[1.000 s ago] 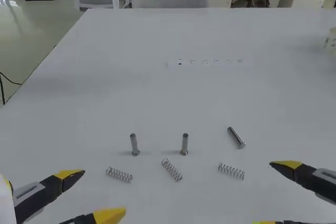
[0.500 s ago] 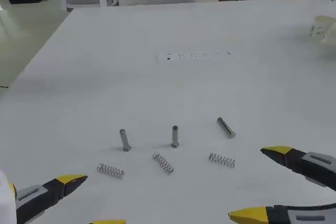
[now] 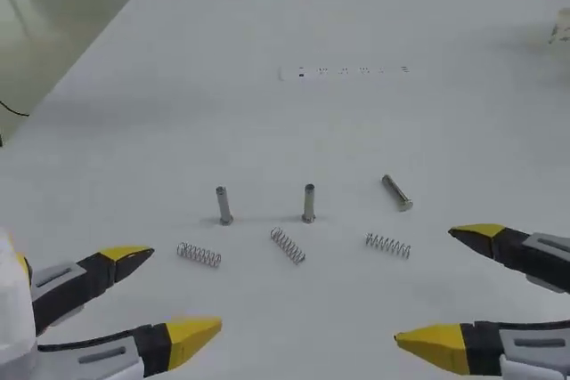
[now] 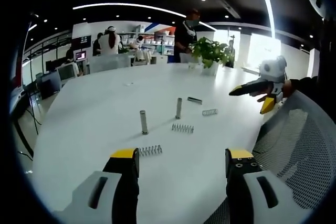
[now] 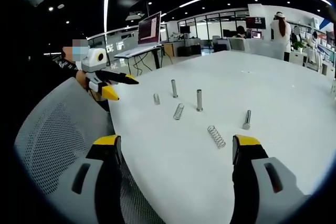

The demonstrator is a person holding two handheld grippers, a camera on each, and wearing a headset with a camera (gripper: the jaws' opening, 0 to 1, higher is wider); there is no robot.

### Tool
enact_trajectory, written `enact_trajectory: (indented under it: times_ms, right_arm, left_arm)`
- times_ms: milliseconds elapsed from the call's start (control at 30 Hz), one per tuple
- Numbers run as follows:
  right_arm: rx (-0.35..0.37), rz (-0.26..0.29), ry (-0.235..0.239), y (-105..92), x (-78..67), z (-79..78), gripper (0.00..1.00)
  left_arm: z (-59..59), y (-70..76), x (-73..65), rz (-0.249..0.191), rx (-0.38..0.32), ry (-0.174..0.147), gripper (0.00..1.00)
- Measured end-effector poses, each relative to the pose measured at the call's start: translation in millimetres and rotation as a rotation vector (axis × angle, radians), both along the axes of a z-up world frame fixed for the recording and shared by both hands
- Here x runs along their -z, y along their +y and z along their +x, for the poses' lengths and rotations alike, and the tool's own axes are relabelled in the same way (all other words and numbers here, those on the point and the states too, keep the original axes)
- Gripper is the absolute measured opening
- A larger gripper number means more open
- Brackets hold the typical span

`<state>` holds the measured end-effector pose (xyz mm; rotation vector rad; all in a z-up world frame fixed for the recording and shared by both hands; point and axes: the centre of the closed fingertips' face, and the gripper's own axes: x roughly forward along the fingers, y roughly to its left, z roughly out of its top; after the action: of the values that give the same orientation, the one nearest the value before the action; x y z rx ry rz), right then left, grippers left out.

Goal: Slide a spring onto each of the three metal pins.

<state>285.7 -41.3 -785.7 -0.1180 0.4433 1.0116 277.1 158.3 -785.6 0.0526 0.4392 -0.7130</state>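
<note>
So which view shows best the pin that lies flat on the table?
The head view: the lying pin shows from above over its whole length. In the right gripper view the lying pin is close but foreshortened. In the left gripper view the lying pin is small and far.

The counter (image 3: 267,122) is plain white. The pins (image 3: 309,203) are silvery grey, the springs (image 3: 288,245) a paler silver. The left hand-held gripper (image 3: 178,291) and right hand-held gripper (image 3: 427,286) are black with yellow tips and grey insets. The chair (image 5: 58,129) is grey mesh.

No readable text (or labels)
</note>
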Motion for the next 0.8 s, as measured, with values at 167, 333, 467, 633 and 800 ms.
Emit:
enact_trajectory:
  times_ms: [167,333,467,633,800]
  right_arm:
    - [0.006,-0.006,0.012,-5.3,0.3,-5.8,0.89]
    - [0.005,-0.005,-0.019,-3.9,-3.6,-2.6,0.89]
    - [0.021,-0.015,-0.031,-6.8,-6.4,-0.2,0.89]
    - [0.01,-0.031,-0.036,-6.9,-3.5,4.3,0.89]
    - [0.01,-0.036,-0.034,-7.1,-1.7,7.8,0.89]
  left_arm:
    - [-1.4,0.2,-0.9,-0.01,-0.016,0.009,0.66]
    - [-3.9,-4.7,-1.5,-0.004,0.009,-0.006,0.67]
    - [-2.1,-3.0,-4.4,0.016,0.004,-0.022,0.68]
    - [2.2,1.1,-6.6,0.023,-0.008,-0.03,0.69]
    - [6.7,2.9,-4.8,0.016,-0.014,-0.02,0.68]
